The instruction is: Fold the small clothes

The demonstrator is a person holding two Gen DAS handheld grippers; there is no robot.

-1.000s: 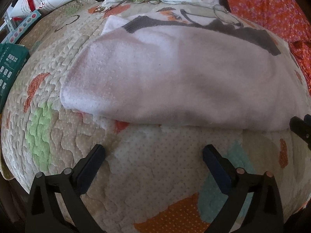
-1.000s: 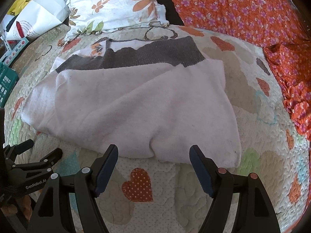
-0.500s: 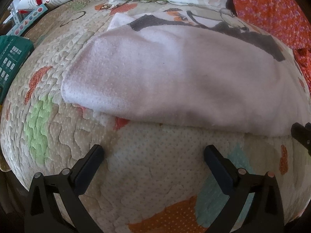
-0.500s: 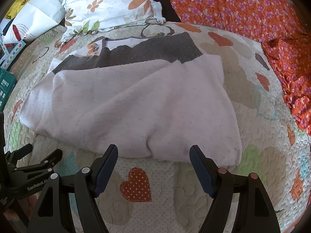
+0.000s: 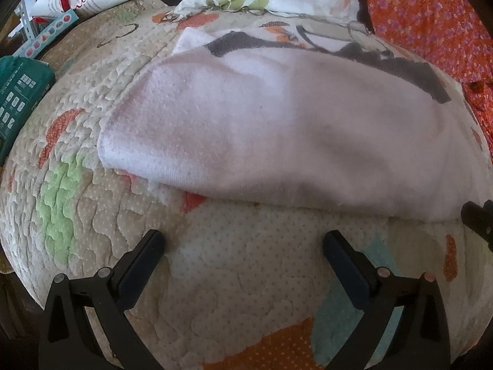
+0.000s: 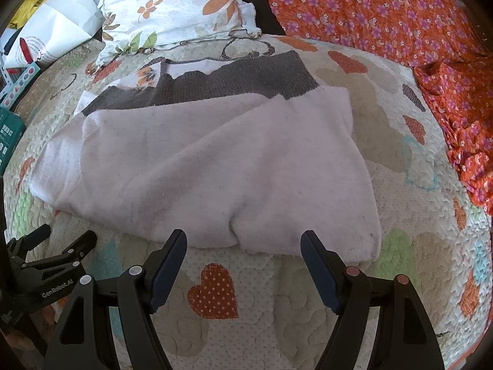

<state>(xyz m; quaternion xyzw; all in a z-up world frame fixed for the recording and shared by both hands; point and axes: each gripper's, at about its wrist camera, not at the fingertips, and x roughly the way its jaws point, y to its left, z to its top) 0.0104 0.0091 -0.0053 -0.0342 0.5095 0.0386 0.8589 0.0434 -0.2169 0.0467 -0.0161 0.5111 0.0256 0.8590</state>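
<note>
Spread across nearly everything: a quilted bedspread (image 6: 385, 160) in cream, patched with orange hearts, green and teal shapes. Along the far right, an orange floral sheet (image 6: 385, 15), bunched where it meets the quilt. At the far edge, a white pillow (image 6: 172, 9) printed with orange flowers and green leaves.

Lying mid-quilt: a pale pink garment (image 6: 215, 178), folded over on itself, dark grey ribbed band (image 6: 240, 77) along the far side, long axis running left to right, near folded edge facing the grippers. Seen also from the left wrist (image 5: 277, 129), rounded left corner close ahead.

Bare quilt open on the near side and to the right of the garment; clutter crowding the left: a white paper bag (image 6: 52, 27) with red print, writing too small to read, and a green box (image 5: 18, 95), text illegible.

Left gripper (image 5: 243, 243) spread wide, holding nothing, tips just short of the garment's near edge; "GenRobot.AI" readable on its body in the right wrist view. Right gripper (image 6: 243, 243) likewise wide and empty, tips at the garment's near edge.
</note>
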